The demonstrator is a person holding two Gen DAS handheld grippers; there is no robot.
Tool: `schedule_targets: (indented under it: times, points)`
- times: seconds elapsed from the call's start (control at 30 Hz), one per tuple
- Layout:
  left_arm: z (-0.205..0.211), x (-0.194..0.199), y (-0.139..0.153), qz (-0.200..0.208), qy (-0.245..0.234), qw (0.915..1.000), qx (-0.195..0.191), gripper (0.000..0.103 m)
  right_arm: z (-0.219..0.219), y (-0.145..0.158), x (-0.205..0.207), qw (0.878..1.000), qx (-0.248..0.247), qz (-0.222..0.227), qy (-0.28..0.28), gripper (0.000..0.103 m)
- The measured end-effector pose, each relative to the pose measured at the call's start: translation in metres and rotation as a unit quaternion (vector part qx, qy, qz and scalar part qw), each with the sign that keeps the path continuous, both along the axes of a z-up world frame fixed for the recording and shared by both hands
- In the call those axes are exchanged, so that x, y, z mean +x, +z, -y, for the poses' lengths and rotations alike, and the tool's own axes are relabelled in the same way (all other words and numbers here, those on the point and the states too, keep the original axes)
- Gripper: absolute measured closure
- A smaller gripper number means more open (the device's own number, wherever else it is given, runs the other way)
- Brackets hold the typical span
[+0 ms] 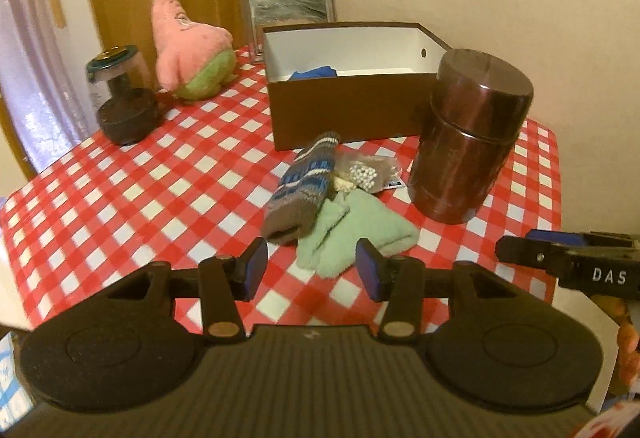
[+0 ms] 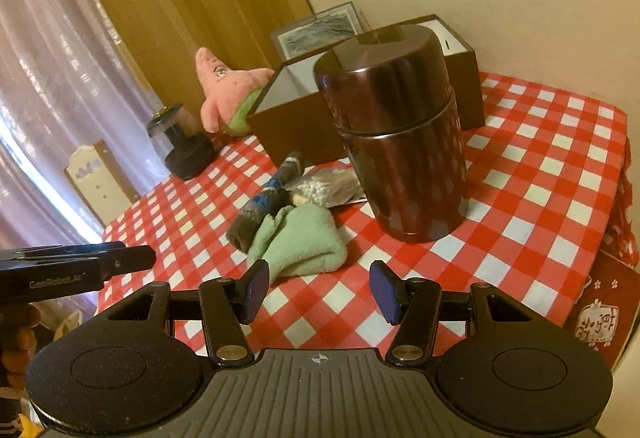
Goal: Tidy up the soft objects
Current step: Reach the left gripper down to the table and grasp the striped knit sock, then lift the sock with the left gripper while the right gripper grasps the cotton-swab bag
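Observation:
A folded green cloth [image 1: 356,234] [image 2: 302,242] lies on the red checked table, with a brown and blue knitted sock [image 1: 304,186] [image 2: 262,202] against its left side. A pink plush star [image 1: 186,46] [image 2: 224,90] stands at the back left. An open brown box [image 1: 352,90] [image 2: 288,118] holds something blue [image 1: 314,72]. My left gripper [image 1: 312,268] hovers open just short of the green cloth, nothing between its pads. My right gripper [image 2: 322,288] is open too, near the cloth's front edge, and it also shows at the right edge of the left wrist view.
A tall dark metal canister [image 1: 472,134] [image 2: 400,130] stands right of the cloths. A clear bag of small white beads [image 1: 368,172] [image 2: 324,188] lies behind them. A dark jar with a lid [image 1: 122,96] [image 2: 182,142] sits at the left. A framed picture [image 1: 288,8] leans on the wall.

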State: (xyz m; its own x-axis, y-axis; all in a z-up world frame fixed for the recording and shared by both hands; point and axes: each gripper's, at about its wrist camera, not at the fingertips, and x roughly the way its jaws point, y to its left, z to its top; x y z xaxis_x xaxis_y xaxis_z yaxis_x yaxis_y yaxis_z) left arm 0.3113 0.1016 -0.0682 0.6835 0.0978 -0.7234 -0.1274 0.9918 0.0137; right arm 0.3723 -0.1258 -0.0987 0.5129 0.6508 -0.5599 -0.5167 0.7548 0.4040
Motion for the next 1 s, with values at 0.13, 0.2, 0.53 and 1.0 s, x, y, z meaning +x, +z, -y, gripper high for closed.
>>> schedule_targets:
  times: [0.13, 0.2, 0.53, 1.0]
  points:
    - [-0.014, 0.035, -0.017, -0.017, -0.035, 0.9993, 0.002, 0.057, -0.014, -0.009, 0.011, 1.0, -0.006, -0.006, -0.023, 0.047]
    - [-0.021, 0.056, -0.028, -0.024, -0.06, 0.9979, -0.002, 0.057, -0.023, -0.015, 0.015, 0.999, -0.008, -0.009, -0.04, 0.047]
    - [-0.044, 0.142, -0.072, -0.052, -0.161, 0.9855, -0.012, 0.057, -0.063, -0.032, 0.016, 0.987, -0.024, -0.021, -0.16, 0.047]
    - [-0.071, 0.169, -0.096, -0.068, -0.193, 0.9782, -0.036, 0.09, -0.101, -0.029, 0.023, 0.978, -0.031, -0.017, -0.205, 0.047]
